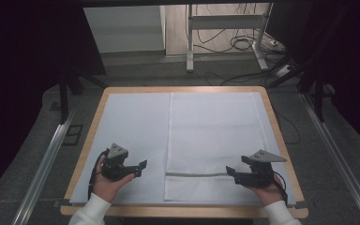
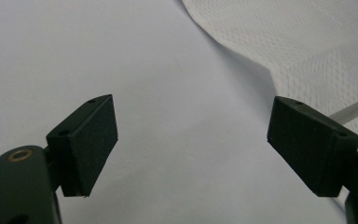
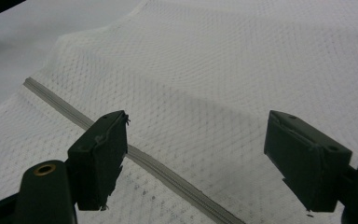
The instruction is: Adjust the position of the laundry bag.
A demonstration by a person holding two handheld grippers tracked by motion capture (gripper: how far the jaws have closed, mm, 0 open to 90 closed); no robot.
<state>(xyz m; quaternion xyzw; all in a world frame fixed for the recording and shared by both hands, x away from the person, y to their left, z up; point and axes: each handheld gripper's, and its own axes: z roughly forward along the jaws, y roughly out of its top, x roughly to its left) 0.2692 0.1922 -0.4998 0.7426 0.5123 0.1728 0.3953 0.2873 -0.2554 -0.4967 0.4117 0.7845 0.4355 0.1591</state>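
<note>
A white mesh bag (image 1: pixel 214 140) lies flat on the right half of the table, with a grey zipper (image 1: pixel 197 175) running across it near the front edge. My left gripper (image 1: pixel 142 168) is held low over the white sheet, left of the bag, open and with nothing between its jaws. In the left gripper view the gripper (image 2: pixel 191 140) faces bare sheet, with the mesh bag (image 2: pixel 307 42) at the upper right. My right gripper (image 1: pixel 229 173) hovers at the bag's front right, open. In the right gripper view the gripper (image 3: pixel 196 158) looks over the mesh (image 3: pixel 242 70) and the zipper (image 3: pixel 158 168).
A white sheet (image 1: pixel 131 126) covers the wooden table (image 1: pixel 89 136). Metal rails (image 1: pixel 47 159) run along both sides on the floor. A stand's legs and cables (image 1: pixel 236 42) lie beyond the table's far edge.
</note>
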